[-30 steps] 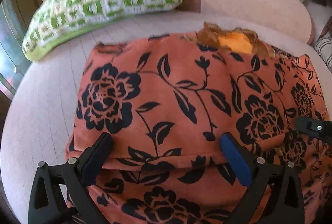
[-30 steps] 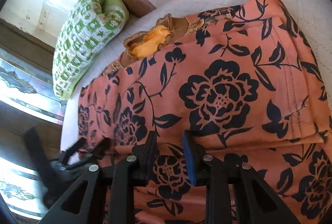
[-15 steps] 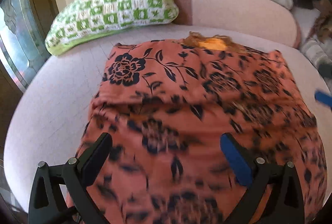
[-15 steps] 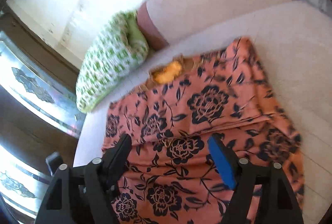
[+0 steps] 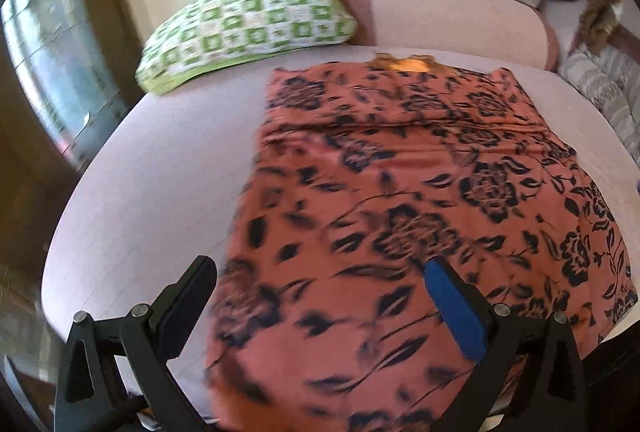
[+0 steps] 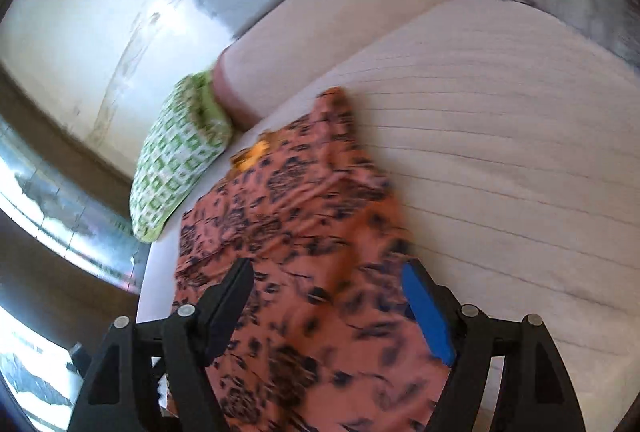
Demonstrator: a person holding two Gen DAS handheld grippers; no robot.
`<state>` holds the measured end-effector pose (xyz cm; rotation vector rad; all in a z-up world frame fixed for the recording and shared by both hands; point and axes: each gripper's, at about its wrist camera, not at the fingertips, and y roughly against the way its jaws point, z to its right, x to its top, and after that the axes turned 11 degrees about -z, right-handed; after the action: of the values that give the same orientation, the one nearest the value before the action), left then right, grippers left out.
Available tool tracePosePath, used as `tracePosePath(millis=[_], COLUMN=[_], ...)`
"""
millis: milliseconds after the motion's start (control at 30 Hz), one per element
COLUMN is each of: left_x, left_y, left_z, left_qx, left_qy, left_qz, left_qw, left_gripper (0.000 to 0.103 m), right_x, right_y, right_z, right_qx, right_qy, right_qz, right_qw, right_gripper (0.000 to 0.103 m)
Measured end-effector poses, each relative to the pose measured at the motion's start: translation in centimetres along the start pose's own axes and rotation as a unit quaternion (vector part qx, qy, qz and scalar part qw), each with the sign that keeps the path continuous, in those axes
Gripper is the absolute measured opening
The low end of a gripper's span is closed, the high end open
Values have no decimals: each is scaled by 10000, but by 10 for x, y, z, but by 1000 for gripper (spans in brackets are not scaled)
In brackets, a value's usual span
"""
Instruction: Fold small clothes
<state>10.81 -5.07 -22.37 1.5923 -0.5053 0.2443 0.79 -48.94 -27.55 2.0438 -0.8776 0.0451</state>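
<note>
Jaws of both the left gripper (image 5: 320,300) and right gripper (image 6: 328,296) gape wide, holding nothing, above the floral garment (image 5: 420,192) lying on the bed (image 5: 160,172). Judgement: pinch both near hem corners evenly, then fold toward the orange collar (image 5: 404,64).

I was working in a home living room. A pale pink quilted sofa (image 5: 160,184) with a padded backrest (image 5: 448,16) filled my view, a green checked cushion (image 5: 248,20) lay on it, and a window (image 5: 48,72) stood alongside.
</note>
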Motion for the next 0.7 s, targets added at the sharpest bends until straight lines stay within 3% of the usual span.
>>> tracePosePath(millis=[167, 367, 500, 600, 700], left_x=[-3, -8, -15, -16, -15], left_y=[17, 9, -2, -10, -21], left_z=[-48, -97, -107, -109, -111], left_qx=[43, -126, -188, -313, -326], left_qy=[491, 1135, 1266, 1319, 1394], left_qz=[2, -477, -754, -949, -1241], left_qw=[9988, 9923, 9889, 9862, 9819], left_gripper=[103, 103, 100, 92, 75], right_x=[-11, -21, -22, -22, -22], right_y=[8, -13, -21, -27, -31], right_z=[36, 44, 47, 49, 50], right_qx=[169, 1, -123, -160, -253], right_qy=[-508, -618, -676, -657, -630], right_qz=[-208, -790, -898, -1012, -1100], right_qw=[9983, 9950, 9936, 9926, 9916], right_gripper=[80, 80, 80, 80, 80])
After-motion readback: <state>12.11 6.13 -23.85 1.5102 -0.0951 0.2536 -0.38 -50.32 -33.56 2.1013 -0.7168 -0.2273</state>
